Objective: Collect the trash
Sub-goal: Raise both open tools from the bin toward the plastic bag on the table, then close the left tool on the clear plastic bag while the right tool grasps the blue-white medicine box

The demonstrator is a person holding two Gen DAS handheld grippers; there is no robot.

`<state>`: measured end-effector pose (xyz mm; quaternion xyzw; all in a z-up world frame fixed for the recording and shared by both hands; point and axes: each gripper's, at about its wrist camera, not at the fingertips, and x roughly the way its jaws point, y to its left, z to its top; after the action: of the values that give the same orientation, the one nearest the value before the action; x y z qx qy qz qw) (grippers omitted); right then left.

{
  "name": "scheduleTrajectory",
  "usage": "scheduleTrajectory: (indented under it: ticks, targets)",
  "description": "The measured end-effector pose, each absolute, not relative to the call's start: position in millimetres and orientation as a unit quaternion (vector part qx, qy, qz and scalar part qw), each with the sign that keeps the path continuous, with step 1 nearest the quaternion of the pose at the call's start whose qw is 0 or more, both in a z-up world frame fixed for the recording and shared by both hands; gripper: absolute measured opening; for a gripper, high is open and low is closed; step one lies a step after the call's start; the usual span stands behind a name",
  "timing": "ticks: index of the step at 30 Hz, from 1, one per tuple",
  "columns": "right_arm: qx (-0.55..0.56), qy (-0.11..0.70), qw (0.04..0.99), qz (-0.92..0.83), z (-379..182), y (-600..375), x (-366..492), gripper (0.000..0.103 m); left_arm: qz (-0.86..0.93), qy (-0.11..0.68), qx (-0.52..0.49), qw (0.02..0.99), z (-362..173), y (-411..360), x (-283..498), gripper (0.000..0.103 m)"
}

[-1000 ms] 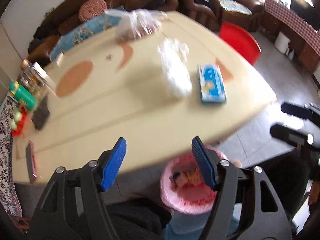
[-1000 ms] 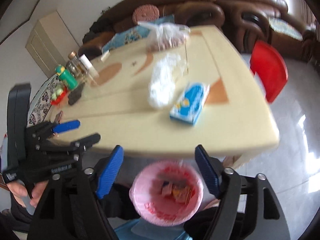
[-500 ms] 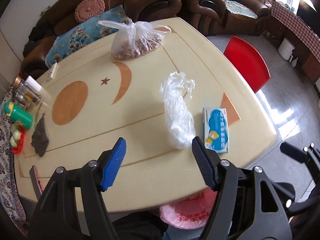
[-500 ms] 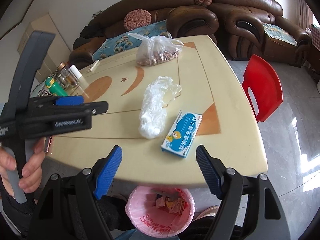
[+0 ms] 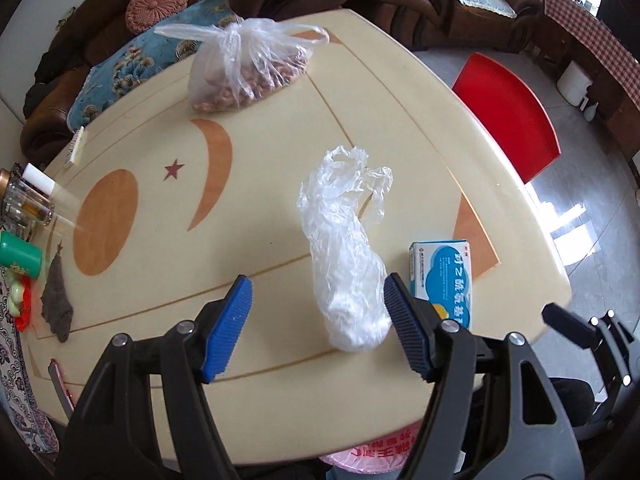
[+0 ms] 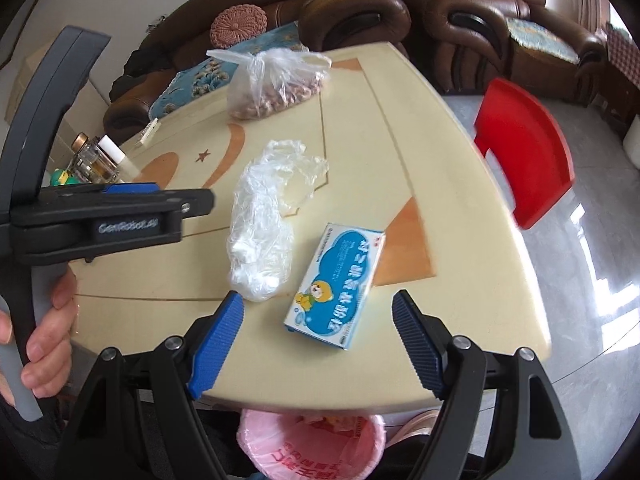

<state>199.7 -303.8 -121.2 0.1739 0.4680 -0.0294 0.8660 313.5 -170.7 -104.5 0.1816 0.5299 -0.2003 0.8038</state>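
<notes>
Two open grippers hover over a cream table [image 5: 280,400] strewn with trash.
The left gripper [image 5: 318,326] gapes beside a crumpled clear bag [image 5: 344,264]; the right gripper [image 6: 318,342], equally wide, frames a blue box [image 6: 338,284]; a pink-lined bin [image 6: 312,444] waits below the table's edge.

Cream table [image 5: 280,128] with orange moon inlays, blue-white box [image 6: 338,284], pink bin liner [image 6: 312,448], red chair [image 6: 524,144].
</notes>
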Motion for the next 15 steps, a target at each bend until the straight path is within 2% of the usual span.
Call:
scheduleTrajectory:
  ticks: [15]
  targets:
    - [0.175,0.508,0.841,-0.055,-180,-292,235,0.075,-0.207,0.571,0.179,0.774,-161,-194,357,0.067]
